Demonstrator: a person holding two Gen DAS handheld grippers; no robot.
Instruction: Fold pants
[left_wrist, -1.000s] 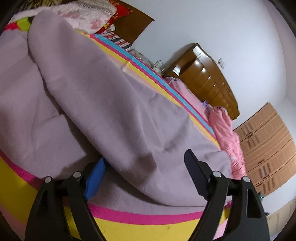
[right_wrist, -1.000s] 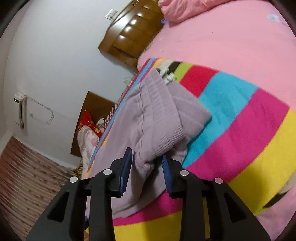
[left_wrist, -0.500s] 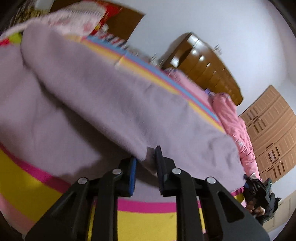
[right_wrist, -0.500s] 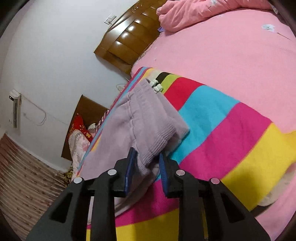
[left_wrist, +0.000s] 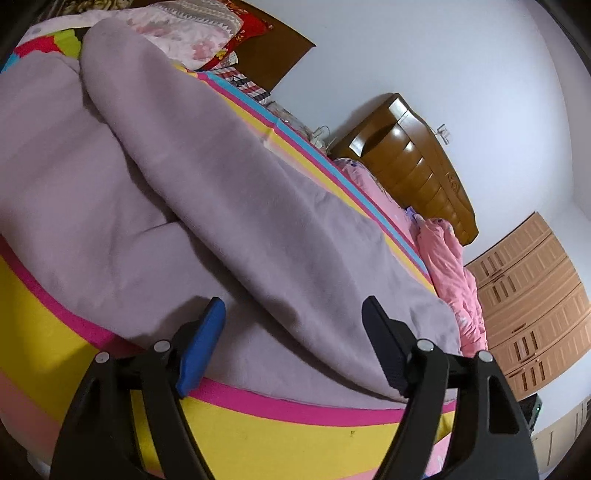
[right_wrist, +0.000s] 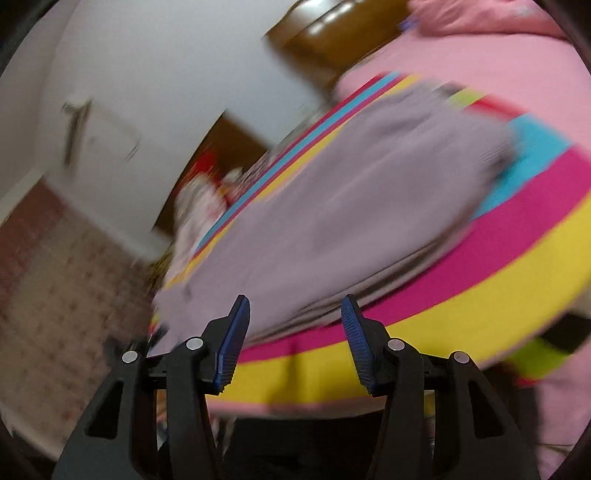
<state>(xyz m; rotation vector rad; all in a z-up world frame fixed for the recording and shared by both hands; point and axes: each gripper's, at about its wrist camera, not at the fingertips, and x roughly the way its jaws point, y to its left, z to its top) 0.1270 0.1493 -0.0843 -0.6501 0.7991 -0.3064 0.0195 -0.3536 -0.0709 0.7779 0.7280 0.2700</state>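
Left wrist view: sharp, evenly lit indoors; glare is seen on the headboard (left_wrist: 413, 166); soft shadows lie beneath the pants (left_wrist: 221, 192). Right wrist view: heavily motion-blurred throughout. Both are bowed by fisheye, corners darkened.

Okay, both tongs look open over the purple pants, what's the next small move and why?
Probably ease the left tongs forward and close on the near edge of the pants. One leg lies over the other on the striped blanket, and both tongs are open, gripping nothing.
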